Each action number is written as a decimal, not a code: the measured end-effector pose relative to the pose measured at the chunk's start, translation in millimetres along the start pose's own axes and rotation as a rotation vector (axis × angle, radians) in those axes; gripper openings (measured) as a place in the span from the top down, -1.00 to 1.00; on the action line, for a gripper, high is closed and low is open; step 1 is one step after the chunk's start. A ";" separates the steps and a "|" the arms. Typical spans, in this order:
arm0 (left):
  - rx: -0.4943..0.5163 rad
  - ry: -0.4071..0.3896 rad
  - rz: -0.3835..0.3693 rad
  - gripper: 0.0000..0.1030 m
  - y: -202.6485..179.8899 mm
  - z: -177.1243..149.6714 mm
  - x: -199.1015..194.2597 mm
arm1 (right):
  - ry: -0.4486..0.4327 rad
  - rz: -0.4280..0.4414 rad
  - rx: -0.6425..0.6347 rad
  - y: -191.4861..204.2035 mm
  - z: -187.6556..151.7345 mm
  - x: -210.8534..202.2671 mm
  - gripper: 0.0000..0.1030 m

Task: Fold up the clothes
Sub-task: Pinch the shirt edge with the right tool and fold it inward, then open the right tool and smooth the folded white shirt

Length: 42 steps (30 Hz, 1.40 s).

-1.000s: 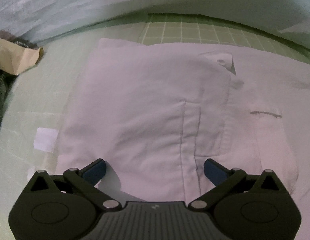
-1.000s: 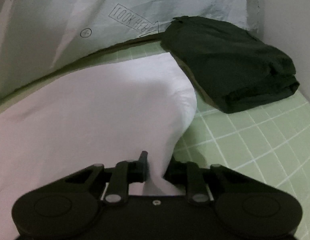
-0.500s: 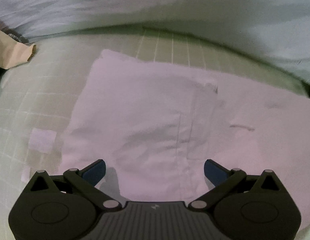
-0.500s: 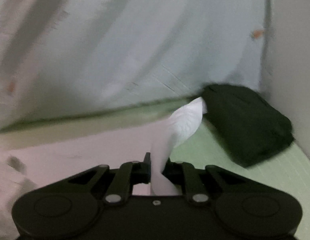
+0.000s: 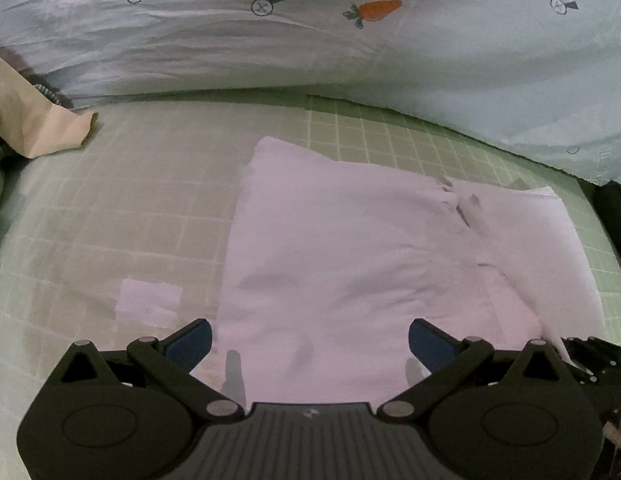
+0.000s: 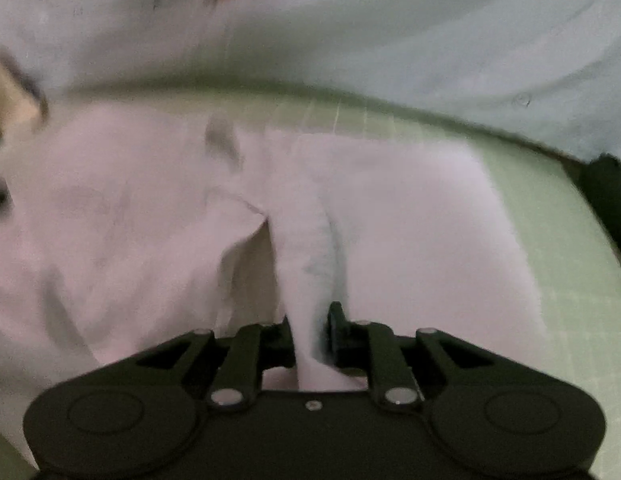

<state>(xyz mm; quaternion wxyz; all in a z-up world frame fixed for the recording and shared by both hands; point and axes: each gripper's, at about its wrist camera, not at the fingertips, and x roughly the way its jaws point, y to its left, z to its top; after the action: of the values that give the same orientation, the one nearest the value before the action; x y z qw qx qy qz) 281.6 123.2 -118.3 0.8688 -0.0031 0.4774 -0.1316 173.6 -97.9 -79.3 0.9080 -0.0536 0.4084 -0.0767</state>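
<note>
A white shirt (image 5: 350, 248) lies folded flat on the green grid mat (image 5: 390, 132). My left gripper (image 5: 308, 344) is open and empty, held above the shirt's near edge. My right gripper (image 6: 310, 332) is shut on a pinched fold of the white shirt (image 6: 306, 248) and holds it up off the mat. The lifted cloth drapes toward the flat part of the shirt (image 6: 110, 216). The right gripper also shows at the lower right of the left wrist view (image 5: 590, 352). The right wrist view is blurred.
A folded dark garment (image 5: 614, 208) lies at the right edge of the mat, also in the right wrist view (image 6: 606, 200). A beige cloth (image 5: 34, 128) lies far left. A white paper patch (image 5: 148, 308) sits left of the shirt. A pale printed sheet (image 5: 350, 40) hangs behind.
My right gripper has lifted the pinched cloth and swung it left over the shirt. My left gripper has pulled back and up, so the whole shirt shows.
</note>
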 end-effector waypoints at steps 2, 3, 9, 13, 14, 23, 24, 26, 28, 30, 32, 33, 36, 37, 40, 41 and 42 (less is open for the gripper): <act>0.000 -0.004 -0.004 -1.00 4.7 -1.0 -1.2 | 0.011 -0.003 0.041 -4.9 5.8 -2.7 0.62; -0.002 -0.003 -0.008 -1.00 6.5 -1.9 -0.9 | 0.010 0.007 0.082 -7.0 8.9 -4.3 0.57; -0.021 0.009 -0.020 -1.00 13.9 -10.1 -0.2 | -0.142 0.024 0.233 -25.9 18.6 -39.2 0.39; -0.028 0.012 -0.027 -1.00 13.2 -15.8 0.8 | -0.229 0.001 0.334 -41.7 23.3 -59.9 0.31; -0.022 0.012 -0.028 -1.00 12.5 -17.4 0.3 | -0.237 -0.034 0.360 -48.4 22.9 -62.6 0.31; -0.006 0.013 -0.026 -1.00 12.0 -23.8 -2.3 | -0.014 -0.188 0.352 -76.5 -14.8 -11.7 0.22; -0.010 0.012 -0.025 -1.00 11.7 -23.4 -2.2 | -0.008 -0.185 0.340 -73.2 -18.6 -10.9 0.10; -0.011 0.014 -0.024 -1.00 11.0 -23.7 -1.8 | 0.004 -0.177 0.315 -66.5 -26.3 -9.2 -0.13; -0.008 0.017 -0.024 -1.00 10.4 -24.4 -1.7 | -0.003 -0.146 0.314 -62.0 -27.6 -13.3 -0.16; -0.001 0.018 -0.026 -1.00 9.8 -26.0 -2.5 | -0.014 -0.091 0.343 -61.1 -27.2 -16.2 -0.16; 0.006 0.016 -0.027 -1.00 10.5 -28.1 -5.3 | -0.027 -0.050 0.357 -57.5 -25.6 -20.7 -0.16; 0.009 0.014 -0.027 -1.00 10.9 -29.1 -6.8 | -0.034 -0.035 0.357 -55.1 -24.9 -22.2 -0.16; 0.012 0.010 -0.018 -1.00 11.9 -33.3 -10.5 | -0.060 0.040 0.369 -45.3 -26.5 -36.1 -0.16; 0.013 0.011 -0.016 -1.00 11.9 -34.3 -11.1 | -0.061 0.079 0.374 -40.1 -27.8 -41.3 -0.16; 0.019 0.020 -0.011 -1.00 13.8 -38.4 -12.5 | -0.060 0.113 0.328 -23.7 -28.7 -46.0 -0.15; 0.022 0.024 -0.009 -1.00 14.4 -40.0 -12.9 | -0.059 0.123 0.312 -18.2 -29.0 -47.5 -0.15; 0.026 0.028 -0.008 -1.00 15.1 -41.6 -13.4 | -0.059 0.133 0.295 -12.7 -29.3 -48.9 -0.12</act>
<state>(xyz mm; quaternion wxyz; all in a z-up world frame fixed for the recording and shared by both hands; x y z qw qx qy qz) 243.6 145.9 -131.7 0.8615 0.0079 0.4877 -0.1412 118.3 -102.5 -60.7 0.9207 0.1055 0.3685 -0.0738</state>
